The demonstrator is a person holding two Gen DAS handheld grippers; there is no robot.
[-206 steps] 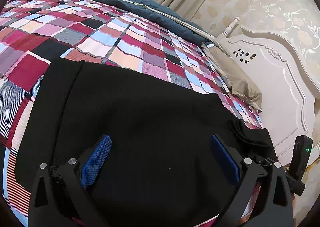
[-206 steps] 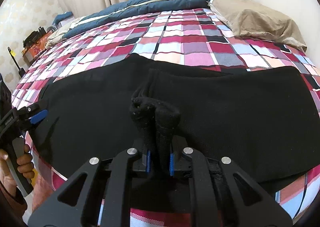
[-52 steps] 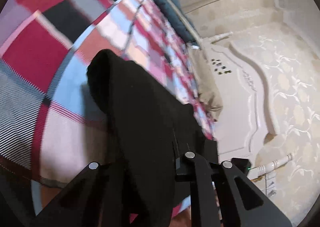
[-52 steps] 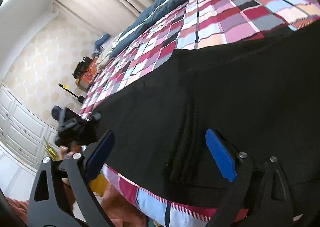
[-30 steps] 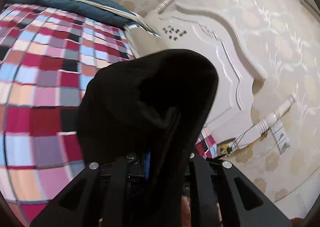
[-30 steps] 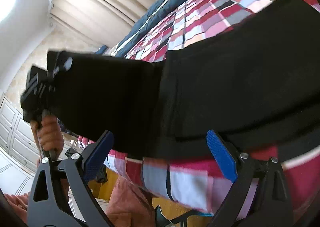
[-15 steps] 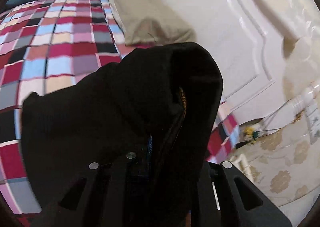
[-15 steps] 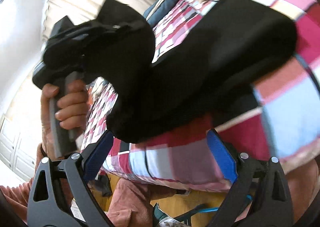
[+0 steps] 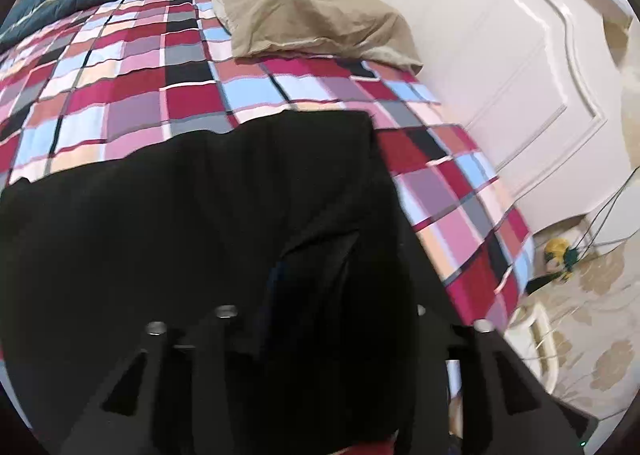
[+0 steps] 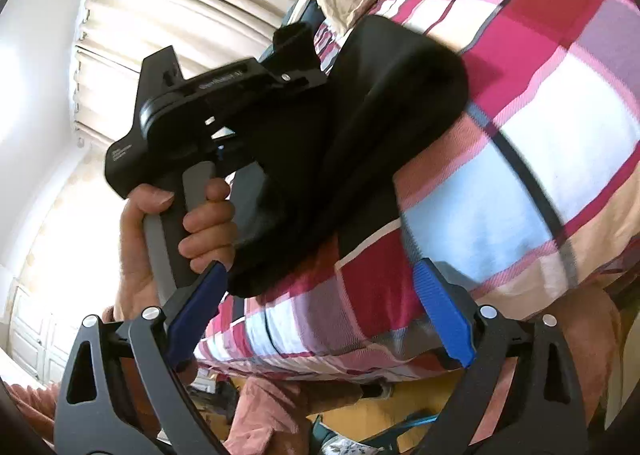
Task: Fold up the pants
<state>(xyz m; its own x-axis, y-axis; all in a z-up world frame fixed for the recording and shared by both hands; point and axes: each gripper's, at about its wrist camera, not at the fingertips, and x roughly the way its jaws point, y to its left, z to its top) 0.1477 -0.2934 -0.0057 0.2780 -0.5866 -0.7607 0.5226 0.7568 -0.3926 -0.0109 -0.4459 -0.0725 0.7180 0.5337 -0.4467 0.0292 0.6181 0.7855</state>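
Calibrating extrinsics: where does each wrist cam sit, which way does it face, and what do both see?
Left wrist: on the left gripper, facing across the bed toward the pillow and headboard; black pants cover its fingers.
Right wrist: on the open right gripper, low at the bed's edge, looking up at the person's left hand on the left gripper's handle.
Shared: pants, plaid bedspread, pillow.

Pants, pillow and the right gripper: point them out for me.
pants [image 9: 192, 223], left wrist view, flat top layer.
pillow [image 9: 312, 21], left wrist view, middle of its top.
right gripper [image 10: 320, 319], right wrist view, midway between fingertips.
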